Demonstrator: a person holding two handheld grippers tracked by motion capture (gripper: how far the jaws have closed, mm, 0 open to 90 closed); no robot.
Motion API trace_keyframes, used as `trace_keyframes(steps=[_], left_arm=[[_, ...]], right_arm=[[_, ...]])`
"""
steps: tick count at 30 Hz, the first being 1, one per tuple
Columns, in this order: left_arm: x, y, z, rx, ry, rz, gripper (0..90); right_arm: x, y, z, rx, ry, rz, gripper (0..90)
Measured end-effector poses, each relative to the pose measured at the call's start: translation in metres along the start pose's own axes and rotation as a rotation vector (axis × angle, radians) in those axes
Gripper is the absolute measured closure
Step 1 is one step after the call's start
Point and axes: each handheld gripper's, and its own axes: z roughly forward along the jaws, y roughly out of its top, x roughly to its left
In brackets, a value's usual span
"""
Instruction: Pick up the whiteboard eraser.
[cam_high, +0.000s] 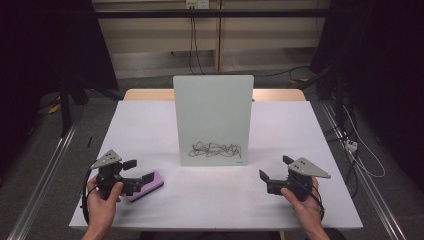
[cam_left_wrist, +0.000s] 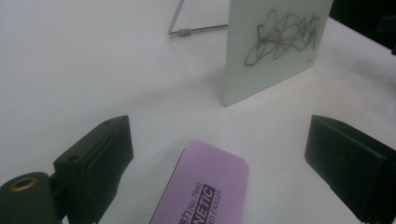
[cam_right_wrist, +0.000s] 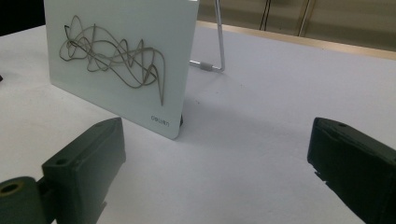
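A small whiteboard (cam_high: 213, 119) stands upright on a wire stand at mid-table, with a black scribble (cam_high: 216, 149) low on its face. The board (cam_left_wrist: 273, 44) shows again in the left gripper view, and the board (cam_right_wrist: 116, 56) in the right gripper view. A purple magnetic eraser (cam_high: 148, 185) lies flat at the front left. My left gripper (cam_high: 140, 170) hangs open over the eraser (cam_left_wrist: 205, 191), whose near end lies between the jaws, untouched. My right gripper (cam_high: 276, 167) stands open at the front right, nothing between its jaws.
The white tabletop (cam_high: 145, 130) ends at a wooden strip (cam_high: 147, 94) at the back. The wire stand (cam_right_wrist: 215, 51) props the board from behind. Cables (cam_high: 360, 150) trail on the floor to the right of the table.
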Motion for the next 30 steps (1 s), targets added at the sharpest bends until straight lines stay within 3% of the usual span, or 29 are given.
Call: trace_keyframes(steps=[4, 6, 11, 13, 17, 18, 19, 20, 21, 22, 24, 26, 29, 30], left_arm=[[-0.002, 0.006, -0.001, 0.017, -0.034, 0.036, 7.8], [-0.001, 0.008, -0.002, 0.007, -0.055, 0.013, 7.6], [0.004, 0.013, -0.004, 0.010, -0.091, 0.018, 7.5], [0.004, 0.017, -0.006, 0.016, -0.076, 0.052, 7.5], [0.001, 0.025, -0.009, 0.029, -0.087, 0.093, 7.3], [-0.002, 0.028, -0.012, 0.061, -0.080, 0.136, 6.7], [-0.002, 0.028, -0.012, 0.061, -0.080, 0.136, 6.4], [-0.005, 0.031, -0.014, 0.088, -0.076, 0.180, 6.0], [-0.005, 0.031, -0.014, 0.088, -0.076, 0.180, 6.2], [-0.008, 0.031, -0.014, 0.088, -0.062, 0.209, 6.2], [-0.011, 0.032, -0.013, 0.120, -0.049, 0.253, 8.0], [-0.012, 0.032, -0.011, 0.152, -0.068, 0.268, 8.6], [-0.014, 0.031, -0.006, 0.223, -0.042, 0.306, 8.5], [-0.013, 0.030, -0.003, 0.244, -0.051, 0.302, 8.5]], right_arm=[[0.000, 0.001, -0.003, -0.017, 0.019, -0.003, 1.9], [0.000, 0.001, -0.003, -0.017, 0.022, -0.004, 1.9], [-0.001, 0.000, -0.003, -0.005, 0.027, -0.006, 2.3], [0.000, 0.000, -0.002, -0.001, 0.029, -0.005, 2.3], [0.000, 0.001, -0.002, 0.000, 0.034, -0.005, 2.3], [0.000, 0.000, -0.002, 0.006, 0.034, -0.006, 2.3], [0.000, 0.000, -0.002, 0.006, 0.034, -0.006, 2.3], [0.000, 0.000, -0.002, 0.016, 0.038, -0.009, 2.4], [0.000, 0.000, -0.002, 0.016, 0.038, -0.009, 2.4], [0.001, 0.000, -0.001, 0.016, 0.039, -0.010, 2.4], [0.001, 0.000, -0.001, 0.017, 0.037, -0.011, 2.5], [0.001, 0.000, -0.002, 0.016, 0.035, -0.013, 2.4], [0.001, 0.000, -0.002, 0.014, 0.035, -0.010, 2.4], [0.001, 0.000, -0.002, 0.016, 0.034, -0.008, 2.4]])
